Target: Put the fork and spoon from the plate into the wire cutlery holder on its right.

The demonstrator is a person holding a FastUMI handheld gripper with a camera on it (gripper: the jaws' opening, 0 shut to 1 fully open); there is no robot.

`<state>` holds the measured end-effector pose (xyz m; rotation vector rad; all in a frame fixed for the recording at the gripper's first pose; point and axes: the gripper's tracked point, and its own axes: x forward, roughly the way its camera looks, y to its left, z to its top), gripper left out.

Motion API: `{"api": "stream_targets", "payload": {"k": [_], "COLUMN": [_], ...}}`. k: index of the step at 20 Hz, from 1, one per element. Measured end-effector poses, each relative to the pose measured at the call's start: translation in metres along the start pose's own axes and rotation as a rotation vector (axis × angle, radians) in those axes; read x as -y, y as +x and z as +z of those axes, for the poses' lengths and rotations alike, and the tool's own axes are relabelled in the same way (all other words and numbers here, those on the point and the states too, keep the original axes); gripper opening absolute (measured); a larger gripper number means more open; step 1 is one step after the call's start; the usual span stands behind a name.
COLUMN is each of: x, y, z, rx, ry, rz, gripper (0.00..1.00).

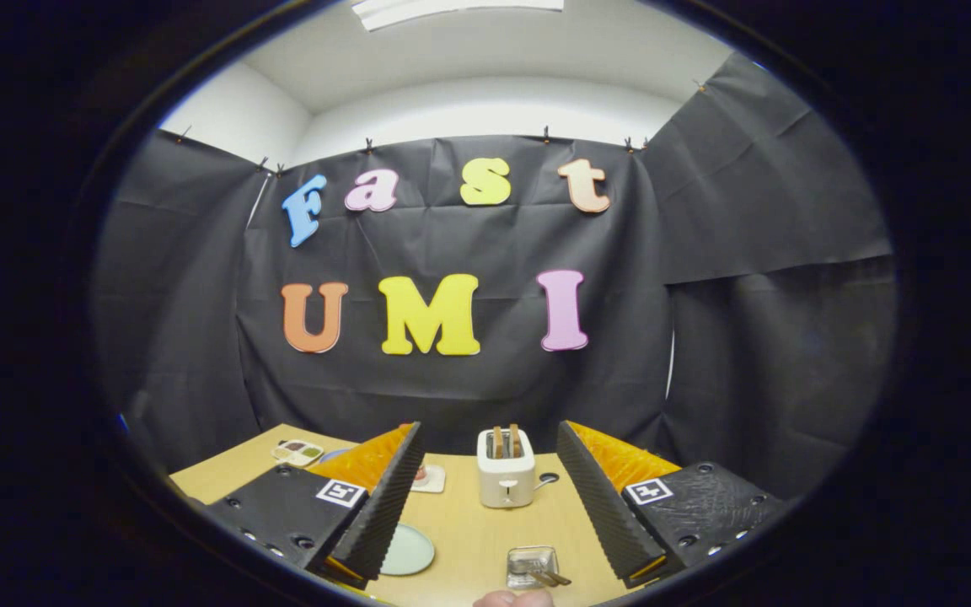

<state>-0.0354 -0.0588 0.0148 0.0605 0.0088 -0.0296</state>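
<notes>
Here the gripper point(490, 497) is hanging above a wooden table point(469, 527), fingers spread wide and grasping nothing. Between the fingers, close in, a wire cutlery holder point(532, 566) is standing with utensil handles point(546, 578) sticking out of it; fork or spoon cannot be told apart. The plate point(407, 550) is lying just left of the holder, partly behind the left finger. Beyond them a toaster point(506, 469) is holding two slices.
</notes>
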Motion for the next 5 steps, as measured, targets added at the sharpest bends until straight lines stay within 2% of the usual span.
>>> {"api": "stream_targets", "payload": {"k": [5], "x": [0.0005], "y": [0.0001], "z": [-0.0012], "rx": [-0.002], "ry": [-0.002], "rz": [-0.008], "gripper": [0.96]}}
